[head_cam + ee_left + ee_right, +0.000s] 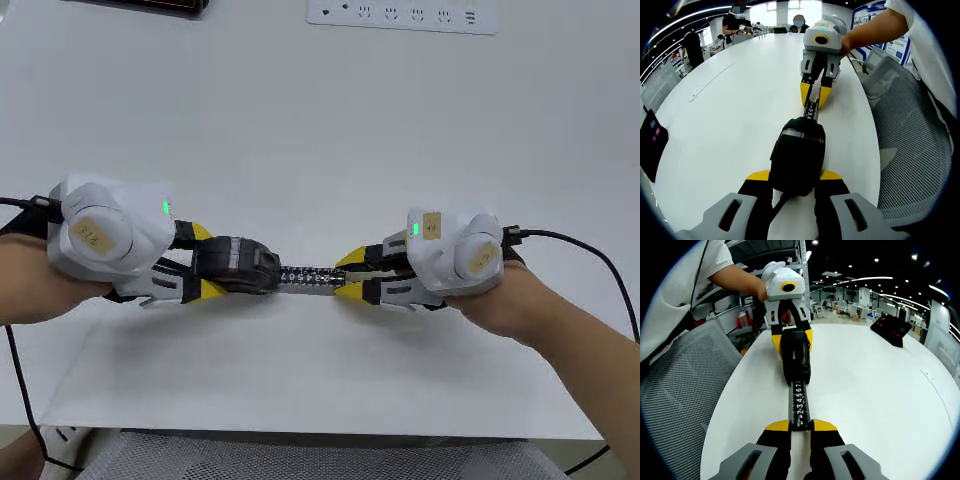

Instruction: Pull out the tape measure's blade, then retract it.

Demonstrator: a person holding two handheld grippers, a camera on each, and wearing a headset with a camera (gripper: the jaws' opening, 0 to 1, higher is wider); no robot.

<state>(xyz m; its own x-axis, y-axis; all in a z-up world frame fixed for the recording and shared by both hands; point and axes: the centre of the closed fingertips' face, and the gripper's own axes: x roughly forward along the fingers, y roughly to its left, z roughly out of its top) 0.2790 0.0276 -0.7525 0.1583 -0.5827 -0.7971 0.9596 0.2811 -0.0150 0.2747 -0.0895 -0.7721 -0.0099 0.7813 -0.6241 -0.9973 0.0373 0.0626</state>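
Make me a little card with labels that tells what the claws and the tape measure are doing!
left claw: shut on the black tape measure
right claw: shut on the end of the blade
blade: out a short way, straight between the case and the right claw, numbers showing
table: white, under both claws
power strip: at the far edge of the table
step: blade out, not yet retracted
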